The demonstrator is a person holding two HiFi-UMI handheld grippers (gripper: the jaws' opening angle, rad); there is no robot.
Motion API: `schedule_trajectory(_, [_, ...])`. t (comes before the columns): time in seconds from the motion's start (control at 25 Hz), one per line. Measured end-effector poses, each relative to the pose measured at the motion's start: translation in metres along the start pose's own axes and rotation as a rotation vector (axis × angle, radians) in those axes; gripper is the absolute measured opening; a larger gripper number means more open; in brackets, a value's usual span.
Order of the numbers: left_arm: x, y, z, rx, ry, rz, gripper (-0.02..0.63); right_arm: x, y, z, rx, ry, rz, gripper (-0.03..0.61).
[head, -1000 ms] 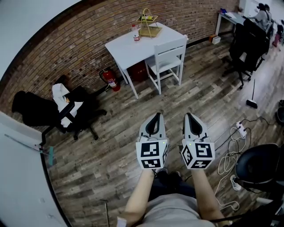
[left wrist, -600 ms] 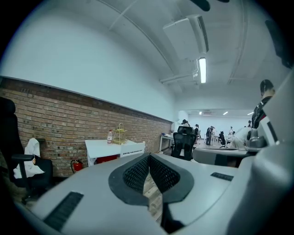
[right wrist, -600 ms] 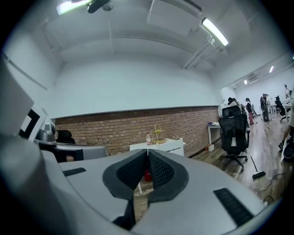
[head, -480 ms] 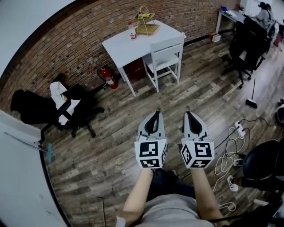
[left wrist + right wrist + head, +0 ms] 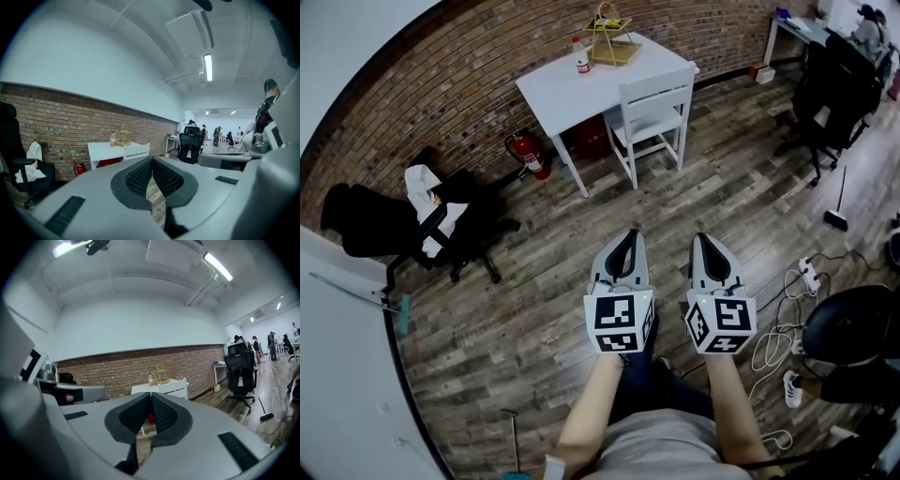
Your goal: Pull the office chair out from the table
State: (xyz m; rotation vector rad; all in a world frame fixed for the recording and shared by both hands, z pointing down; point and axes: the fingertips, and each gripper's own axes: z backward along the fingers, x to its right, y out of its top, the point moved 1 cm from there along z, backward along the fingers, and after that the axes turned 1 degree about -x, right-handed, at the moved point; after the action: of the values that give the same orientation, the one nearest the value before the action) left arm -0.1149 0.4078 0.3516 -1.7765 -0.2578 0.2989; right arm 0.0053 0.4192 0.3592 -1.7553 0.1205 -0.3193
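Observation:
A black office chair (image 5: 825,89) stands at a white desk (image 5: 792,28) at the far right; it also shows in the left gripper view (image 5: 190,145) and in the right gripper view (image 5: 240,371). Nearer, a white wooden chair (image 5: 652,108) is tucked under a white table (image 5: 562,89) by the brick wall. My left gripper (image 5: 625,234) and right gripper (image 5: 705,236) are held side by side over the wood floor, well short of any chair. Both point level toward the wall. The left gripper (image 5: 152,159) and the right gripper (image 5: 151,394) are shut, with nothing between the jaws.
A black chair draped with white cloth (image 5: 441,220) stands at the left, a fire extinguisher (image 5: 530,155) beside the table. Another black chair (image 5: 853,337) is at the lower right, with a power strip and cables (image 5: 797,281) on the floor. A broom (image 5: 836,211) lies at the right.
Both grippers have moved a little forward across the floor together, still side by side and shut. The black chair at the lower right now shows nearer.

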Motion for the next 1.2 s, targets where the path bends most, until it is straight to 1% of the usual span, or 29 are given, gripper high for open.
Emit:
schedule_trajectory(0.2, [-0.017, 0.001, -0.044, -0.006, -0.006, 0.001, 0.014, 0.018, 0.002, -0.044, -0.001, -0.021, -0.03, 0.015])
schedule_trajectory(0.36, [-0.042, 0.007, -0.09, -0.018, -0.014, 0.01, 0.014, 0.026, 0.012, -0.094, -0.002, -0.043, -0.007, 0.015])
schedule_trajectory(0.56, [-0.075, 0.026, -0.148, -0.025, -0.034, 0.017, 0.014, 0.034, 0.037, -0.159, 0.005, -0.065, -0.006, 0.015])
schedule_trajectory(0.76, [-0.112, 0.048, -0.198, -0.02, -0.05, 0.016, 0.014, 0.031, 0.056, -0.22, 0.008, -0.075, 0.002, 0.015])
schedule_trajectory(0.96, [-0.13, 0.059, -0.233, -0.014, -0.054, 0.009, 0.014, 0.032, 0.065, -0.256, 0.009, -0.069, 0.006, 0.015])
schedule_trajectory(1.2, [-0.138, 0.054, -0.269, -0.045, -0.058, 0.034, 0.014, 0.05, 0.06, -0.289, -0.021, -0.08, -0.009, 0.015])
